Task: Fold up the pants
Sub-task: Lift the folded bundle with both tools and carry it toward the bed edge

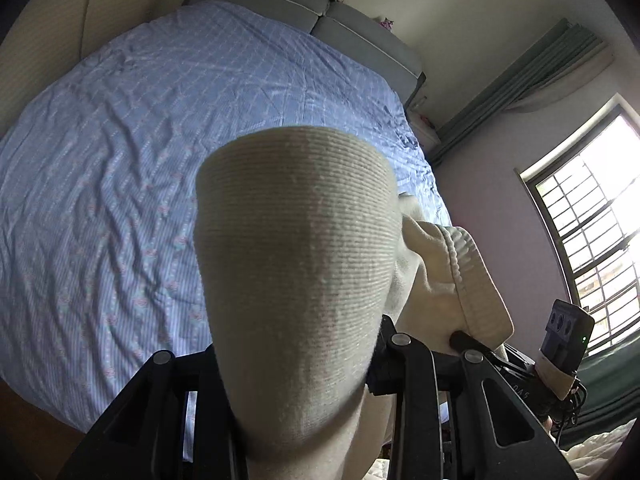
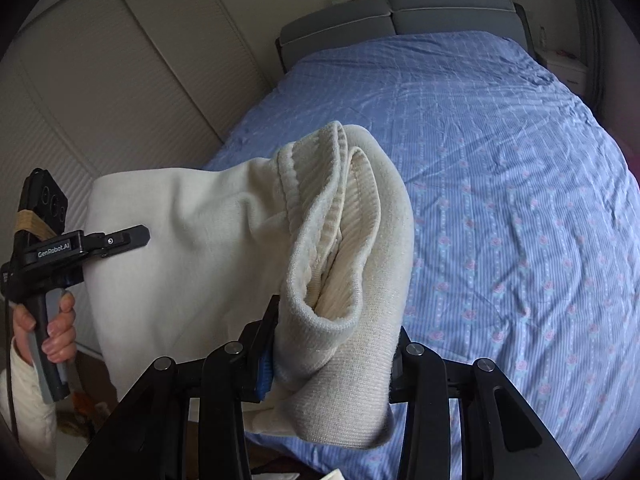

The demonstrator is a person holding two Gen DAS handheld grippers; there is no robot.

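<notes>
The cream knit pants (image 1: 296, 264) fill the middle of the left wrist view, their ribbed waistband standing up between my left gripper's fingers (image 1: 298, 360), which are shut on it. In the right wrist view my right gripper (image 2: 334, 356) is shut on another bunched part of the waistband (image 2: 344, 248). The pants hang in the air above the near edge of the bed, stretched between both grippers. The left gripper also shows in the right wrist view (image 2: 132, 238), pinching the cloth at the left. The right gripper shows at the right of the left wrist view (image 1: 464, 338).
A bed with a blue patterned sheet (image 2: 500, 184) and grey headboard (image 2: 400, 12) lies ahead. A slatted wardrobe (image 2: 100, 92) stands to its left, a window (image 1: 592, 216) with green curtains to its right. A nightstand (image 2: 564, 66) sits beside the headboard.
</notes>
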